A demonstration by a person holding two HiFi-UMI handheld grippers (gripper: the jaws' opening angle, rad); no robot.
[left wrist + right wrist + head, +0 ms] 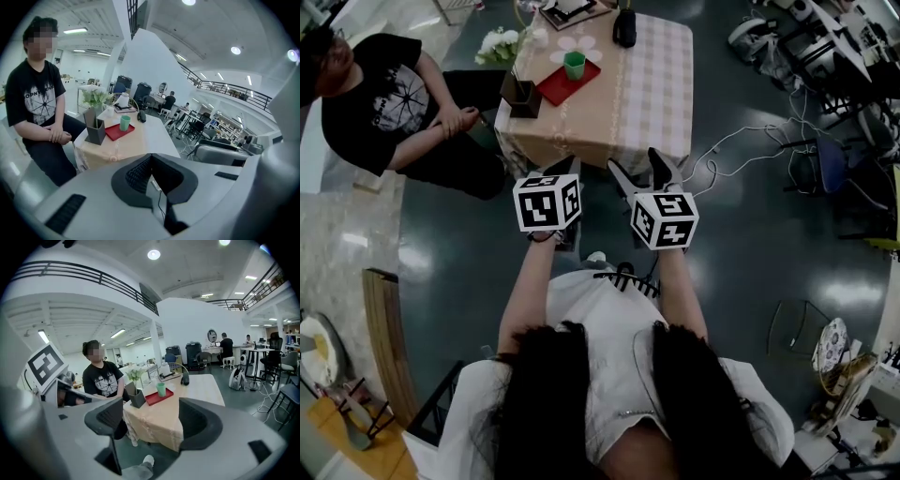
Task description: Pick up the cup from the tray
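A green cup [574, 65] stands upright on a red tray [555, 90] at the far left part of a checked-cloth table [623, 108]. Both grippers hang over the floor short of the table's near edge, well away from the cup. My left gripper [565, 169] is shut, and in the left gripper view its pads [140, 171] meet with nothing between them. My right gripper [636, 169] is open and empty. The right gripper view shows the cup [161, 389] and tray [153, 399] far ahead of my right gripper [152, 420]. The left gripper view has the cup [124, 123] up left.
A person in a black T-shirt [384, 103] sits at the table's left side. A dark holder [523, 94] stands next to the tray, with white flowers [499, 42] and a black object [624, 26] farther back. Cables [722, 150] and chairs [825, 164] lie to the right.
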